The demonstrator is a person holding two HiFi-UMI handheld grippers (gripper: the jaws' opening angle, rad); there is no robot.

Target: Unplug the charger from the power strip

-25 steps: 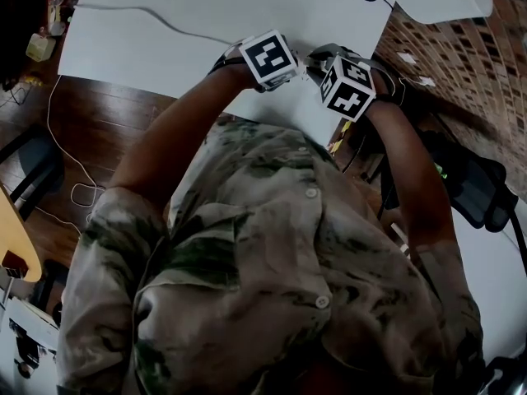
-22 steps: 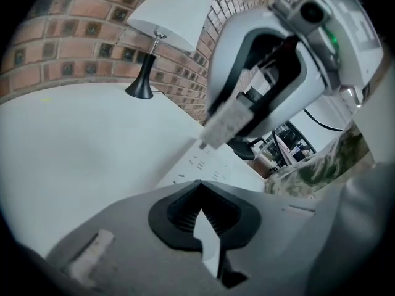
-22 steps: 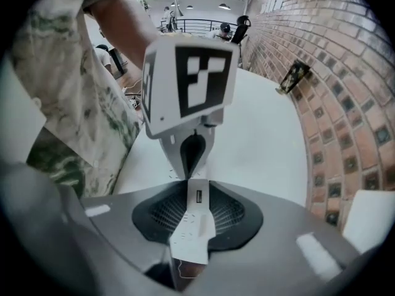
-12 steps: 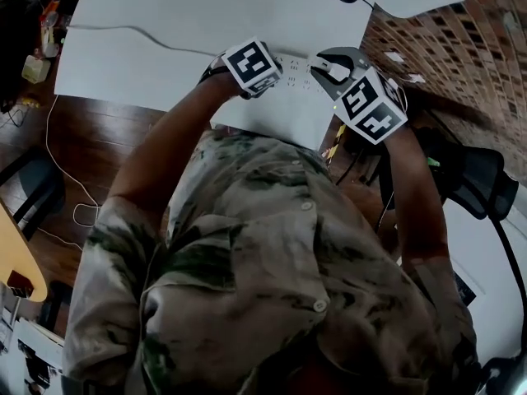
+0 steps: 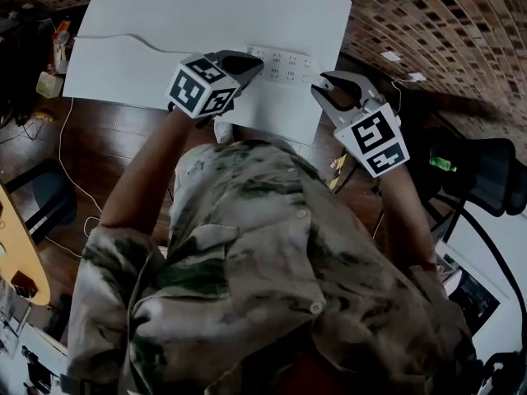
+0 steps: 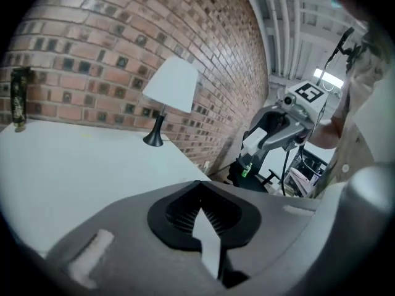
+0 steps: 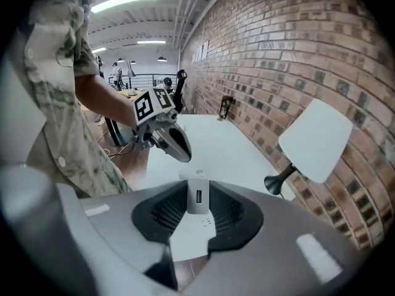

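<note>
**One charger clear of the strip**

Both grippers hang above the white table (image 5: 165, 15). My right gripper (image 7: 197, 193) has its jaws clamped on the white charger (image 7: 196, 205), with the USB port facing the camera. It holds the charger in the air, apart from the power strip (image 5: 284, 62), which lies flat on the table. My left gripper (image 6: 199, 196) has its jaw tips together with nothing between them, over the strip's left end.

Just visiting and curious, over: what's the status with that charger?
Right claw shut on charger, clear of power strip. Left claw shut, empty, above table. Nothing in the way.
</note>
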